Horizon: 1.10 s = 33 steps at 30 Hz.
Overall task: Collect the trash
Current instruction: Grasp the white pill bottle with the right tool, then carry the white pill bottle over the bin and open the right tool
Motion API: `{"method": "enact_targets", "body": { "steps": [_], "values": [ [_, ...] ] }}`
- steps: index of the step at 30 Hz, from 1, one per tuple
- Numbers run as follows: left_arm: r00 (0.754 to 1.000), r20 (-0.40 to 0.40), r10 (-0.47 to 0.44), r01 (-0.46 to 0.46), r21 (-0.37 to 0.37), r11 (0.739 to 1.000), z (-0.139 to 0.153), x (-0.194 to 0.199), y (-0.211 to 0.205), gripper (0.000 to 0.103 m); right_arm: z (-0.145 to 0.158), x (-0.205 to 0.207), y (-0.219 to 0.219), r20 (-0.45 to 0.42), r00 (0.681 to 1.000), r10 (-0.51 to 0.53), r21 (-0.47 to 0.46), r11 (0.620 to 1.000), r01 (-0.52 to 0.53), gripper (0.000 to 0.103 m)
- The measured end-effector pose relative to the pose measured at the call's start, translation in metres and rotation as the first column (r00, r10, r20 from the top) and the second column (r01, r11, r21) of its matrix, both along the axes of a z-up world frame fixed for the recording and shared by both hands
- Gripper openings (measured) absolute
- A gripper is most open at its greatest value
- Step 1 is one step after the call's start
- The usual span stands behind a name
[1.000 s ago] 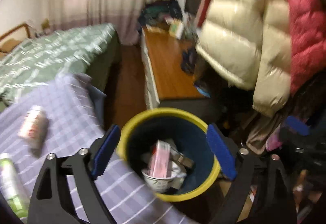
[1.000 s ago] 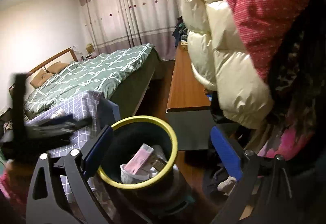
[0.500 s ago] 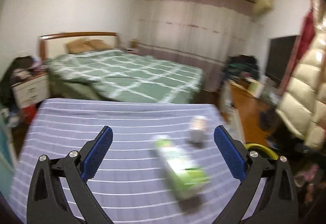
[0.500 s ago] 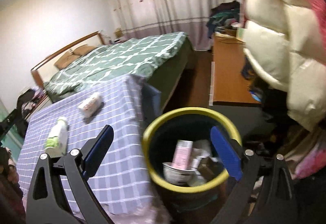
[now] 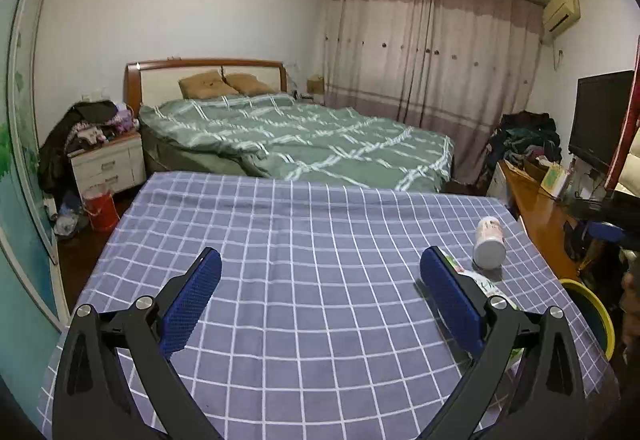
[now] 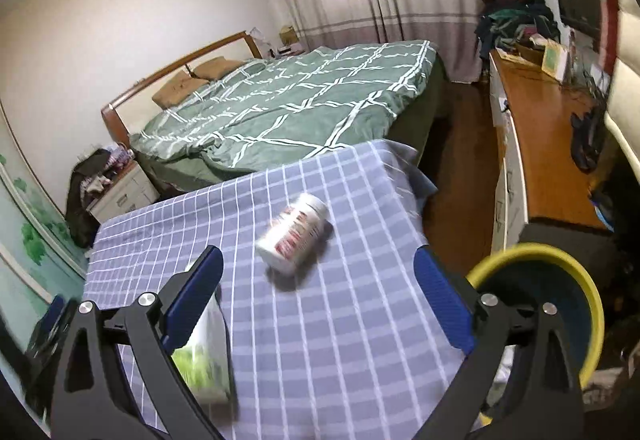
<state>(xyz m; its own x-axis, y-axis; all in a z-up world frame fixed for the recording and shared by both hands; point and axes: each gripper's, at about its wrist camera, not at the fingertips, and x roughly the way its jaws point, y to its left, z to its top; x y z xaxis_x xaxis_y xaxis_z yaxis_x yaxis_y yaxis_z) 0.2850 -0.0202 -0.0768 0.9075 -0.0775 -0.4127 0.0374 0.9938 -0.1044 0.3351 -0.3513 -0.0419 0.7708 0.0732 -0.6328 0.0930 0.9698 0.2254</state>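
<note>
- White plastic, with a red-printed label: the jar (image 6: 294, 236) lay on its side on the checked cloth (image 6: 344, 320), near the table's far corner, its lid end pointing toward the bed (image 6: 296, 95).
- A green-and-white bottle (image 6: 204, 356) lay beside it, nearer the camera and partly behind the right gripper's left finger.
- The yellow-rimmed bin (image 6: 556, 304) stood on the floor just off the table's edge, with some trash showing inside.
- The right gripper (image 6: 318, 296) hung over the cloth with jaws spread wide and empty; the jar sat beyond the tips.
- The left gripper (image 5: 320, 290) was likewise wide open and empty, the bottle (image 5: 478, 282) behind its right finger.
- A wooden desk (image 6: 544, 127) ran along the wall behind the bin.
</note>
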Motion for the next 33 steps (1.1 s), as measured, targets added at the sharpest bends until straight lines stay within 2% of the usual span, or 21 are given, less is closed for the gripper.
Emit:
{"method": "enact_targets", "body": {
  "steps": [3, 7, 10, 14, 22, 24, 25, 33],
  "values": [
    [1.000, 0.009, 0.019, -0.019, -0.011, 1.000, -0.001, -0.002, 0.001, 0.098, -0.015, 0.040, 0.018, -0.066, 0.998, 0.001, -0.009, 1.000, -0.002, 0.091],
    [0.999, -0.024, 0.026, -0.027, -0.047, 0.999, -0.003, 0.001, 0.005, 0.098, -0.038, 0.075, 0.034, -0.136, 0.990, -0.036, -0.066, 0.997, 0.027, 0.091],
    [0.999, -0.038, 0.023, -0.025, -0.062, 0.998, -0.006, 0.002, 0.010, 0.098, -0.054, 0.091, 0.042, -0.186, 0.981, -0.050, -0.077, 0.996, 0.036, 0.091],
    [0.999, -0.037, 0.027, -0.030, -0.060, 0.998, -0.009, 0.004, 0.010, 0.098, -0.065, 0.100, 0.042, -0.208, 0.974, -0.085, -0.090, 0.994, 0.068, 0.091],
    [0.999, -0.045, 0.026, -0.029, -0.058, 0.998, -0.010, 0.006, 0.010, 0.098, -0.080, 0.111, 0.041, -0.240, 0.969, -0.064, -0.054, 0.997, 0.053, 0.073],
    [0.999, -0.047, 0.024, -0.026, -0.053, 0.998, -0.011, 0.006, 0.008, 0.098, -0.082, 0.111, 0.040, -0.241, 0.969, -0.056, -0.052, 0.998, 0.045, 0.057],
    [0.999, -0.048, 0.023, -0.025, -0.049, 0.998, -0.011, 0.006, 0.007, 0.098, -0.083, 0.111, 0.039, -0.242, 0.969, -0.048, -0.039, 0.998, 0.040, 0.054],
    [0.998, -0.055, 0.021, -0.023, -0.036, 0.999, -0.013, 0.009, 0.004, 0.098, -0.065, 0.089, 0.030, -0.193, 0.981, -0.005, 0.030, 0.999, 0.011, 0.045]
  ]
}}
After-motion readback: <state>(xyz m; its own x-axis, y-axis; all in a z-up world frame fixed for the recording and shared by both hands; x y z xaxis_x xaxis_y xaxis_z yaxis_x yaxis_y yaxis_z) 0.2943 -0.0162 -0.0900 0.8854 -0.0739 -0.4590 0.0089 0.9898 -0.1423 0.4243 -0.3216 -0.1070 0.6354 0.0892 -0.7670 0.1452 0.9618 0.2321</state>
